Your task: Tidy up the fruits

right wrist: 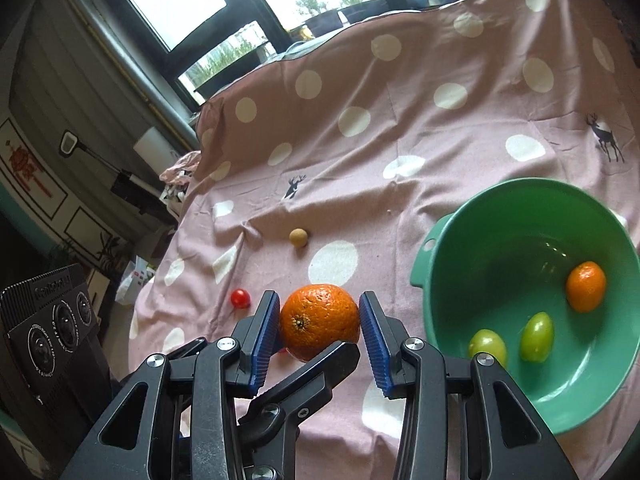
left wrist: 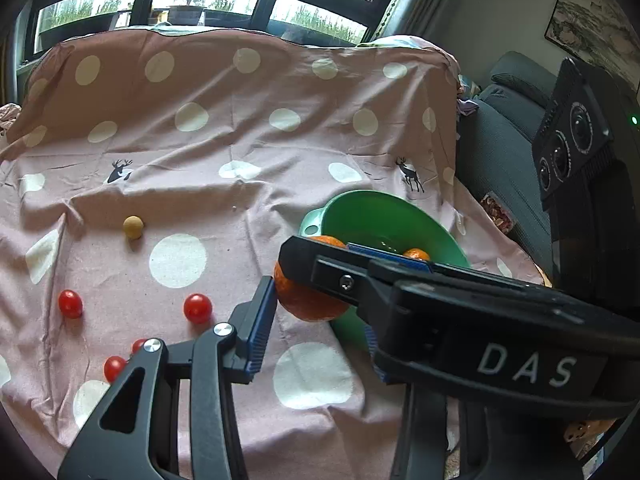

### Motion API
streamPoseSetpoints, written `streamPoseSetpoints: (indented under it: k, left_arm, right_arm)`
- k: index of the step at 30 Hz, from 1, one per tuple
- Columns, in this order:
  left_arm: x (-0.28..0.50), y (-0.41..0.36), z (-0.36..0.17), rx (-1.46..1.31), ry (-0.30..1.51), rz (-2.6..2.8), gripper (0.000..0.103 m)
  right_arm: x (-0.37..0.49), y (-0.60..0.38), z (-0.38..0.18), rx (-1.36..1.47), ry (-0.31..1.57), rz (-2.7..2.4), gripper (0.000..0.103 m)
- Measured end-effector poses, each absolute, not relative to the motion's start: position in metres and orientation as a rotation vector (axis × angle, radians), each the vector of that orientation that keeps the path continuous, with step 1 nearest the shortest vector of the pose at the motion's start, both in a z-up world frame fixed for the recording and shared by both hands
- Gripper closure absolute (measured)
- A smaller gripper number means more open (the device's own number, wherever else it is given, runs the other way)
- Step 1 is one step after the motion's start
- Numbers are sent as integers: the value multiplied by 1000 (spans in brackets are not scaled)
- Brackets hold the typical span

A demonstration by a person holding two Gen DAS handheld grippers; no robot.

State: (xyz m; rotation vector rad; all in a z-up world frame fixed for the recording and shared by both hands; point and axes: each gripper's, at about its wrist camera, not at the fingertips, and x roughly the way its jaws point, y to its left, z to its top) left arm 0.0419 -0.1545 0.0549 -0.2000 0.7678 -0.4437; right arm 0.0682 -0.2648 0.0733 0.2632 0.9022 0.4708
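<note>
A large orange [right wrist: 319, 320] sits between the blue pads of my right gripper [right wrist: 320, 322], which is shut on it, just left of the green bowl [right wrist: 448, 248]. The bowl holds a small orange [right wrist: 585, 286] and two green fruits [right wrist: 536, 336]. In the left wrist view the same orange [left wrist: 308, 300] shows by the bowl's rim [left wrist: 360, 204], with the right gripper's finger across it. My left gripper [left wrist: 316, 320] is open beside the orange; its left pad [left wrist: 262, 320] is near the orange's left side. Several red cherry tomatoes [left wrist: 197, 308] and a tan ball-shaped fruit [left wrist: 133, 226] lie on the cloth.
A pink polka-dot cloth [left wrist: 224, 152] covers the table and rises at the back. A grey sofa [left wrist: 508, 152] stands right of the table. A black device with round lenses [right wrist: 52, 328] stands at lower left in the right wrist view.
</note>
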Motion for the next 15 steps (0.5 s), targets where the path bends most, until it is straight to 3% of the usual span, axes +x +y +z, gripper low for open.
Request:
streamPoseSetpoints:
  k: [15]
  left_arm:
    - [63, -215, 60, -155, 793, -528, 61]
  right_arm:
    - [71, -325, 79, 353, 869, 358, 58]
